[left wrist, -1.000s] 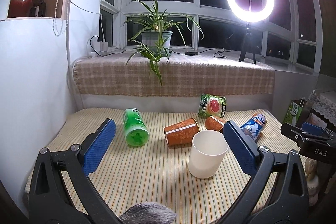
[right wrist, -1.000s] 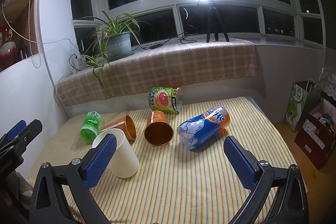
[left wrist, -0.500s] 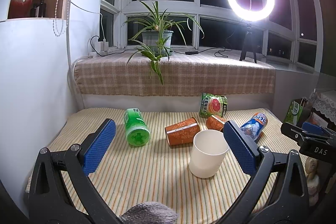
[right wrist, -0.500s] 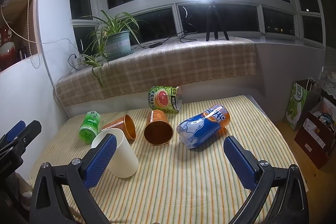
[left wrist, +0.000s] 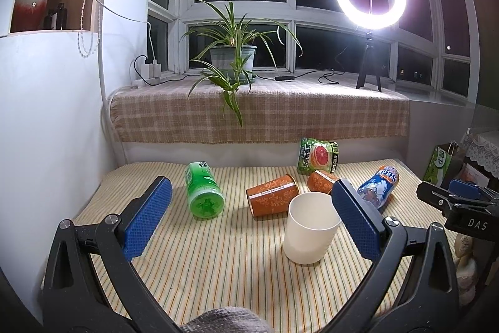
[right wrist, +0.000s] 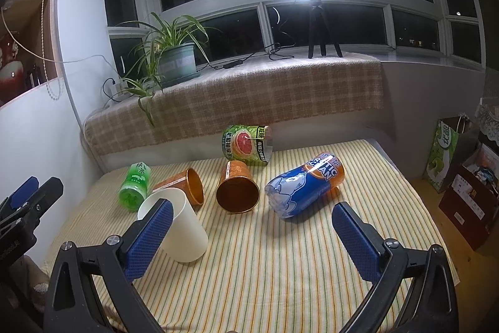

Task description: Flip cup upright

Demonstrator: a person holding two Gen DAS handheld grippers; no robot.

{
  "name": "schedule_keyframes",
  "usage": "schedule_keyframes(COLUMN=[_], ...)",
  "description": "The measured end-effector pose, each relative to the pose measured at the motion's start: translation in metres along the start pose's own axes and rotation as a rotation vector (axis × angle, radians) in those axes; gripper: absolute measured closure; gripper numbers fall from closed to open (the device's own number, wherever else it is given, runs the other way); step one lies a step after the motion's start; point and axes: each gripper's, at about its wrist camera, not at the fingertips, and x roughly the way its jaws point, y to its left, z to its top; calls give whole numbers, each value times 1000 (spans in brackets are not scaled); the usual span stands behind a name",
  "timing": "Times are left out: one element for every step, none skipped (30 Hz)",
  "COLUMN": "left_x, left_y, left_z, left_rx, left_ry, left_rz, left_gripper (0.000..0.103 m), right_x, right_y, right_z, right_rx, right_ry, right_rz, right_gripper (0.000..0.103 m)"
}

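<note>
A white cup [left wrist: 310, 227] stands upright on the striped table [left wrist: 218, 267], mouth up; it also shows in the right wrist view [right wrist: 176, 227]. Two orange cups lie on their sides behind it: one [left wrist: 271, 198] [right wrist: 187, 184] and another [left wrist: 321, 180] [right wrist: 237, 188]. My left gripper [left wrist: 249, 220] is open and empty, held back from the table, with the white cup near its right finger. My right gripper [right wrist: 252, 236] is open and empty, with the white cup behind its left finger.
A green can [left wrist: 202, 191], a blue can [right wrist: 304, 184] and a grapefruit-print can [right wrist: 246, 145] lie on the table. A checked sill behind holds a potted plant [left wrist: 232, 58] and a ring light [left wrist: 371, 0]. A white wall [left wrist: 46, 130] is left; bags and boxes [right wrist: 461, 170] stand right.
Both grippers have drifted only slightly; the scene sits a touch lower in the left wrist view. The cups and cans have not moved.
</note>
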Motion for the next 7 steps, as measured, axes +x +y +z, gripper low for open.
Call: schedule_keyframes(left_x=[0,0,0,0,0,0,0], left_y=[0,0,0,1,1,1,2], left_z=[0,0,0,0,0,0,1], left_rx=[1,0,0,1,1,1,0], left_ry=[-1,0,0,-1,-1,0,1], left_rz=[1,0,-1,-1,0,0,1], left_gripper=[0,0,0,0,0,0,0], right_x=[0,0,0,0,0,0,1], right_y=[0,1,1,1,2,2,3], right_z=[0,0,-1,0,0,-1,-1], right_rx=[-1,-2,-3,-3,-4,-6,-8], right_ry=[1,1,1,1,2,3,5], right_rz=[2,2,2,3,4,6,7], right_gripper=[0,0,0,0,0,0,0])
